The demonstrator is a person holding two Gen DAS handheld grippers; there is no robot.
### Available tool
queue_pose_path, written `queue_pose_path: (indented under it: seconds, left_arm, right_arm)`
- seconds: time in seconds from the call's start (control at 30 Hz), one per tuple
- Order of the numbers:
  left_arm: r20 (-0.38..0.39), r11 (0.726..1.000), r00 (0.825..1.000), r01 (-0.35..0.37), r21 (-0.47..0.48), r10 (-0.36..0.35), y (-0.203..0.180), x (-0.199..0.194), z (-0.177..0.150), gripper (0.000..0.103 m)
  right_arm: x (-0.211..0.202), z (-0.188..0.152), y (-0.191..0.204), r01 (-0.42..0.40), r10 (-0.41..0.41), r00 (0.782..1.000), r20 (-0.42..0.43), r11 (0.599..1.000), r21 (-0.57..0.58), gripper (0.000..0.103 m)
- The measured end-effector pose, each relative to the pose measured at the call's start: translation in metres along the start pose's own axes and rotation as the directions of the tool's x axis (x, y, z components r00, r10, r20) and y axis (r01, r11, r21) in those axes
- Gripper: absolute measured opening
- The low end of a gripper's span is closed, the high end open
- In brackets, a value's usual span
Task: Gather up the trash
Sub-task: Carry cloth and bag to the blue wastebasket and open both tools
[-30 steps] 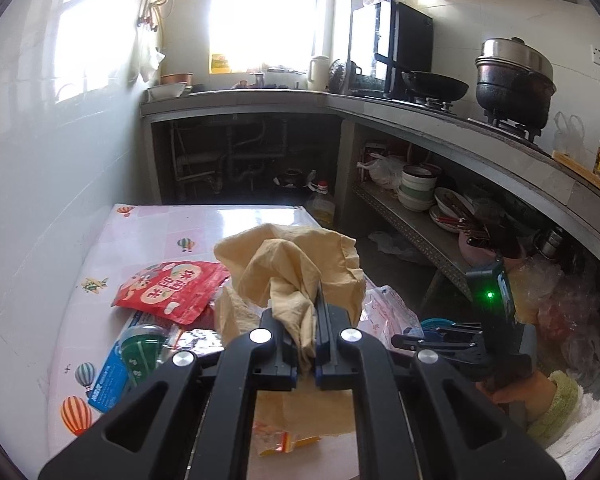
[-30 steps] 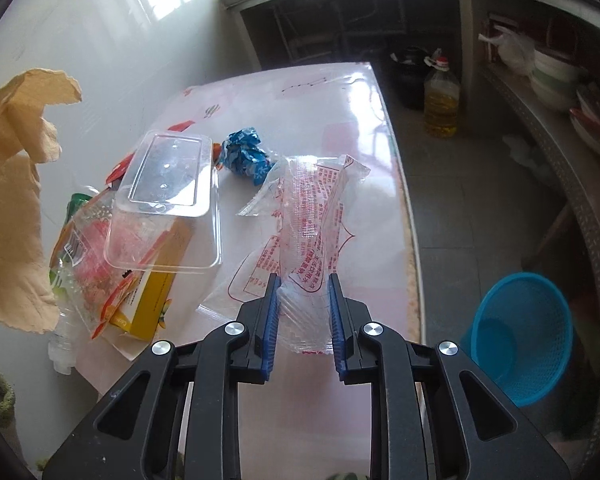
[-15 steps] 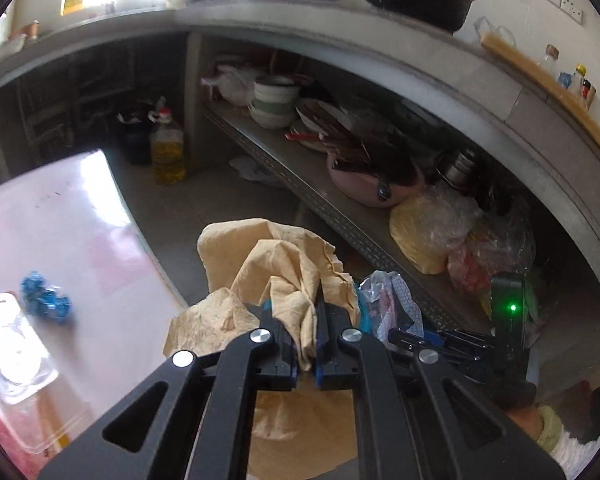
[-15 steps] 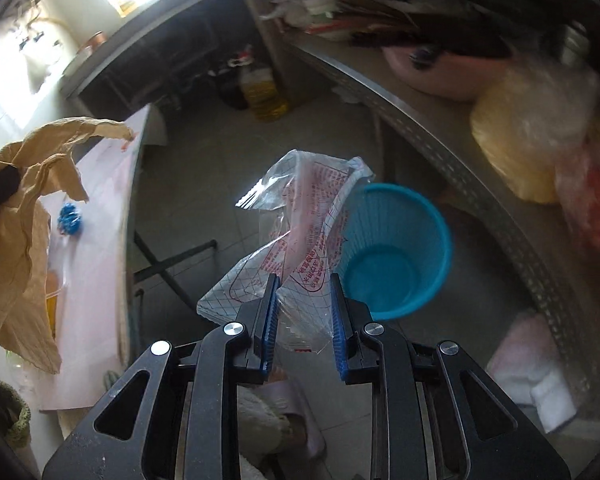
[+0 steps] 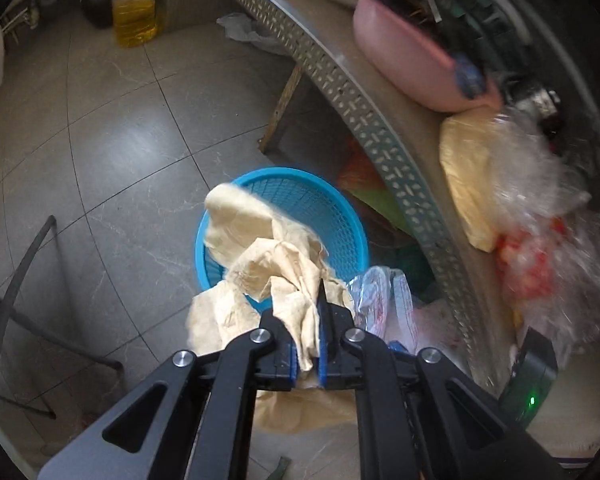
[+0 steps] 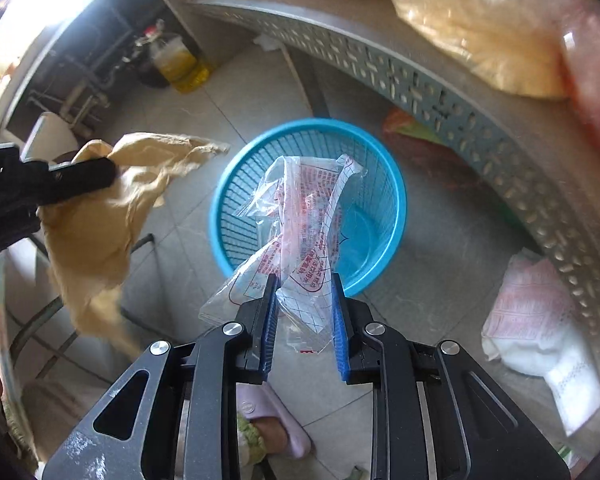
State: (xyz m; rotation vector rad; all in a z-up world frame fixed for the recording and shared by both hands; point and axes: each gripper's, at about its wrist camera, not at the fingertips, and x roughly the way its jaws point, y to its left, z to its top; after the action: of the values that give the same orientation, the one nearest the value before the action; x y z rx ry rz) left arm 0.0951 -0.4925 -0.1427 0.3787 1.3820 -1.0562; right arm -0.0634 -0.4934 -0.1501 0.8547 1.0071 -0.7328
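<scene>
The round blue mesh wastebasket (image 6: 308, 204) stands mid-frame on bare grey floor tiles (image 5: 112, 128), near the perforated metal shelf edge (image 6: 420, 84). The left gripper (image 5: 305, 336) fingers are clamped on crumpled tan paper (image 5: 268, 256) over its rim. The right gripper (image 6: 304, 312) fingers stand apart around a printed clear plastic bag (image 6: 308, 216) above the opening.

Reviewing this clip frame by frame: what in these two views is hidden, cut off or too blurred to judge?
- Left wrist view: the basket floor is covered by the brown paper in the left tool.
- Left wrist view: the right tool is mostly behind the left one; only a plastic bag shows.
- Right wrist view: whether the right tool pinches that bag or has let go is unclear.
- Both views: shelf bags are motion-blurred.
</scene>
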Motion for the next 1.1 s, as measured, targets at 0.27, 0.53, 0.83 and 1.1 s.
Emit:
queue_pose_path:
  seconds: [0.27, 0.53, 0.83, 1.1]
  left_arm:
    - [0.042, 0.997, 0.998, -0.049, -0.06, 0.052, 0.012, 0.047, 0.03, 0.018]
    - [-0.084, 0.987, 0.994, -0.086, -0.136, 0.075, 0.026, 0.078, 0.029, 0.056]
    - [0.068, 0.993, 0.997, -0.024, -0.112, 0.032, 0.02, 0.0, 0.036, 0.057]
    - [0.284, 1.0, 0.959, -0.005, -0.005, 0.006, 0.016, -0.116, -0.002, 0.06]
  right_arm:
    - [0.025, 0.016, 0.001, 0.029, -0.028, 0.999, -0.02, 0.999, 0.028, 0.023]
    - [0.047, 0.024, -0.004, 0.037, -0.035, 0.998, -0.05, 0.999, 0.032, 0.025]
    - [0.042, 0.023, -0.002, 0.037, -0.035, 0.998, -0.044, 0.998, 0.047, 0.025]
    - [0.019, 0.018, 0.009, 0.023, -0.024, 0.999, 0.041, 1.0, 0.019, 0.031]
